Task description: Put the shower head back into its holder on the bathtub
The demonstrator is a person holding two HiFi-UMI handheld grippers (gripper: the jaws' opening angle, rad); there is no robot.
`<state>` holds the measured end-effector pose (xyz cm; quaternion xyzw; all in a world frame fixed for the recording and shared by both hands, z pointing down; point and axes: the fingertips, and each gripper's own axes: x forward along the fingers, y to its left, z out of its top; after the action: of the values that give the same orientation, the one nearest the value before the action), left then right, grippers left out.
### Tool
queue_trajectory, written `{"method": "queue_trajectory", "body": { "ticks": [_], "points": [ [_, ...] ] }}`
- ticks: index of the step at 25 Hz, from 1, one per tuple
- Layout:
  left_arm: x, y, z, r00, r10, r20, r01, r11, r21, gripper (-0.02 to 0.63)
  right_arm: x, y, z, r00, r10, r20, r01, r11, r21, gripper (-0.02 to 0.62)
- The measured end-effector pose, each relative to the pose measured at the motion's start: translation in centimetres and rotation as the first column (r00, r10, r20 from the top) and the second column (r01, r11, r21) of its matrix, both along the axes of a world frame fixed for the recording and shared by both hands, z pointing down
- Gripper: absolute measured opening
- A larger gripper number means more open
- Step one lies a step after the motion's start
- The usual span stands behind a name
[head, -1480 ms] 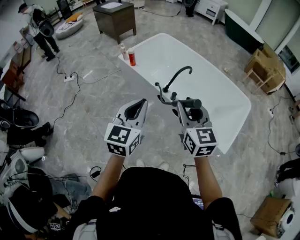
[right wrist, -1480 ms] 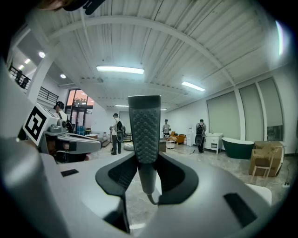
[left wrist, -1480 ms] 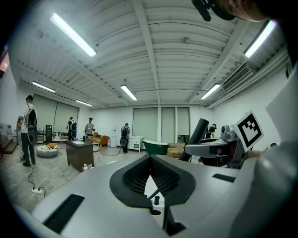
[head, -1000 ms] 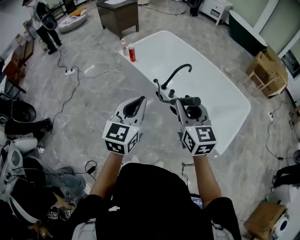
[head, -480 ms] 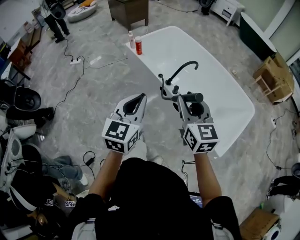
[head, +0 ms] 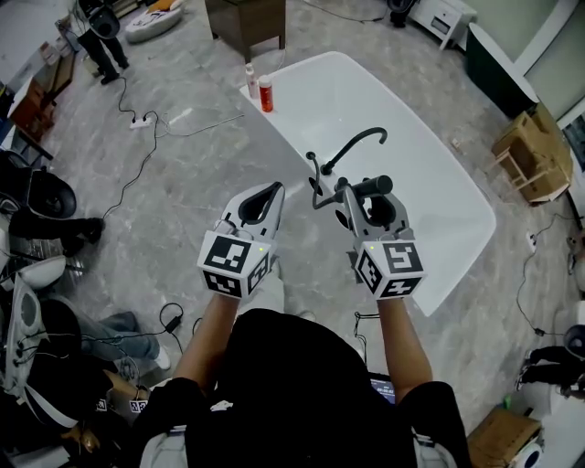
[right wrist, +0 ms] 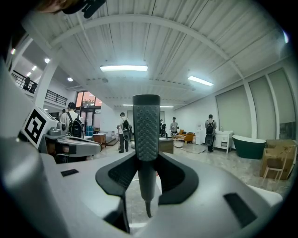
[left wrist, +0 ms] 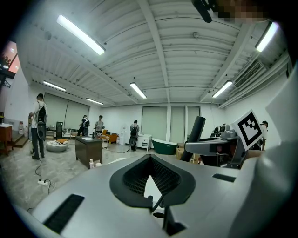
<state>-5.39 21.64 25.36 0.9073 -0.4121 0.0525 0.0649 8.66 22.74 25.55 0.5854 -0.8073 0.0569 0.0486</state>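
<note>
The black shower head [head: 370, 186] lies crosswise between my right gripper's [head: 353, 194] jaws, which are shut on its handle. In the right gripper view the ribbed handle [right wrist: 146, 135] stands upright in the right gripper [right wrist: 146, 160]. A thin hose runs from it toward the black fittings [head: 316, 181] on the near rim of the white bathtub [head: 416, 196], beside the curved black faucet [head: 352, 146]. The shower head hangs just right of these fittings. My left gripper [head: 277, 190] is held over the floor left of the tub, shut and empty, its tips [left wrist: 150, 156] touching.
A red bottle [head: 266, 94] and a white bottle [head: 250, 80] stand on the tub's far corner. A dark cabinet [head: 245, 18] sits beyond. Cables and a power strip [head: 137, 123] lie on the floor at left. A wooden chair [head: 530, 151] stands at right. People stand far left.
Both grippers have moved forward together beside the tub, and the view has shifted with them. The shower head stays in the right gripper, now slightly nearer the fittings.
</note>
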Motion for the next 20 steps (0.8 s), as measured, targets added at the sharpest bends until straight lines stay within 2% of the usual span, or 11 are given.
{"method": "queue_trajectory", "body": {
  "ticks": [11, 20],
  "points": [
    [-0.3, -10.5, 0.4, 1.000, 0.021, -0.001, -0.021, 1.000, -0.007, 0.014, -0.5, -10.3, 0.3, 1.000, 0.012, -0.001, -0.012, 1.000, -0.004, 0.138],
    [-0.9, -17.9, -0.2, 0.997, 0.074, -0.005, -0.074, 0.997, 0.000, 0.014, -1.2, -17.2, -0.7, 0.998, 0.064, -0.004, -0.064, 0.998, 0.014, 0.138]
  ]
}}
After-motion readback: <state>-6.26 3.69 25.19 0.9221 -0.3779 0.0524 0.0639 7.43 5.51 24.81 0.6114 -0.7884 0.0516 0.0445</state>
